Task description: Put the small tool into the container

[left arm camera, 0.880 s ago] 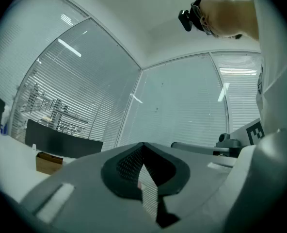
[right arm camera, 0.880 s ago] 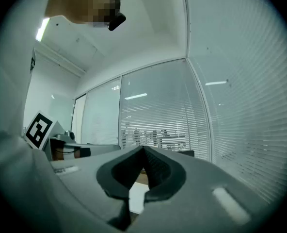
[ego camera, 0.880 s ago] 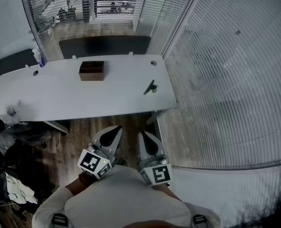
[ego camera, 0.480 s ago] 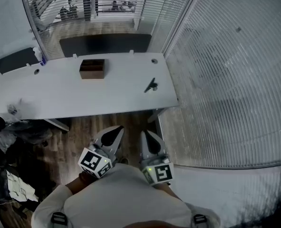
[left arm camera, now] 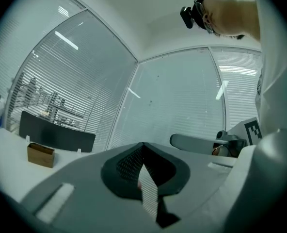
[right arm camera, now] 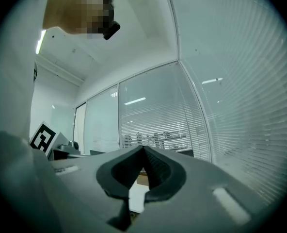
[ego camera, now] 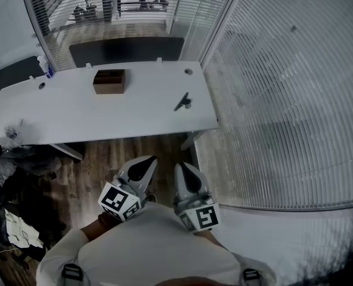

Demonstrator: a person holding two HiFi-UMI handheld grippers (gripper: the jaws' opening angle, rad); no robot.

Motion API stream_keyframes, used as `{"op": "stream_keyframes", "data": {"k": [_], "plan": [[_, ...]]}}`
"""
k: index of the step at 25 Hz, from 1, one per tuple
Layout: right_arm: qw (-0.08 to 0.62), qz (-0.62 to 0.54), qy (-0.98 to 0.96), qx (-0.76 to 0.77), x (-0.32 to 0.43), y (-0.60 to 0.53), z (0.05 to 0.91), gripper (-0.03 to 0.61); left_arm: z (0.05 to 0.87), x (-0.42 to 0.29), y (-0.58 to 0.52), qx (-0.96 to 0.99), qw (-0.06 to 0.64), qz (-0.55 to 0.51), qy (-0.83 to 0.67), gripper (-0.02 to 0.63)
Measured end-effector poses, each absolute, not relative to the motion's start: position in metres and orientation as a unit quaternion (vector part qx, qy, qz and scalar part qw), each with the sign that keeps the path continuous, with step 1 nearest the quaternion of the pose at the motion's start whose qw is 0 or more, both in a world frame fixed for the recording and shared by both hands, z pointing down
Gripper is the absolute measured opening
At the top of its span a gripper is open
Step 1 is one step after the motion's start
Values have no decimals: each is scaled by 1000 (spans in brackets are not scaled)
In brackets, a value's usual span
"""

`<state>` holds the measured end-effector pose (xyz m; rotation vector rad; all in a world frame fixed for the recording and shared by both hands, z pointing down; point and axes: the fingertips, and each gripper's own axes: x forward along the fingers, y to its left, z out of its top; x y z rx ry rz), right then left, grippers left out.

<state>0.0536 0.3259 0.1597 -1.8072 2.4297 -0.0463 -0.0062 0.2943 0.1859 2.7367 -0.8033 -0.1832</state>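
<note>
A small dark tool (ego camera: 182, 102) lies near the right end of a white table (ego camera: 75, 115). The container, a brown open box (ego camera: 109, 81), stands on the far side of the table, to the tool's left; it also shows small in the left gripper view (left arm camera: 40, 155). Both grippers are held close to the person's chest, well short of the table, over the wood floor. My left gripper (ego camera: 145, 159) is shut with nothing in it, its tips meeting (left arm camera: 143, 144). My right gripper (ego camera: 180, 167) is likewise shut and empty (right arm camera: 143, 149).
A glass wall with blinds (ego camera: 284, 88) runs along the right of the table. A dark panel (ego camera: 126, 49) stands behind the far edge. Small items (ego camera: 12, 133) sit at the table's left end, and clutter (ego camera: 9, 231) lies on the floor at the left.
The table, box and tool have slid slightly up and left in the head view. Both grippers stay shut in about the same place near the chest.
</note>
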Motion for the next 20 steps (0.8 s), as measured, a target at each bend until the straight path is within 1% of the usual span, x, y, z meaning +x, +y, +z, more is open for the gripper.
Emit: {"op": "stream_keyframes", "data": {"k": [4,10,20], "plan": [[51,-23,802,-594,65,335,166,0,192,7,307,948,147,-59,-274,3],[63,-11,802,-594,74,348,161,0,193,17,318,946,150,-55,-281,3],[61,-16,807,-587,72,341,167,0,192,2,314,937,145,-59,-312,3]]}}
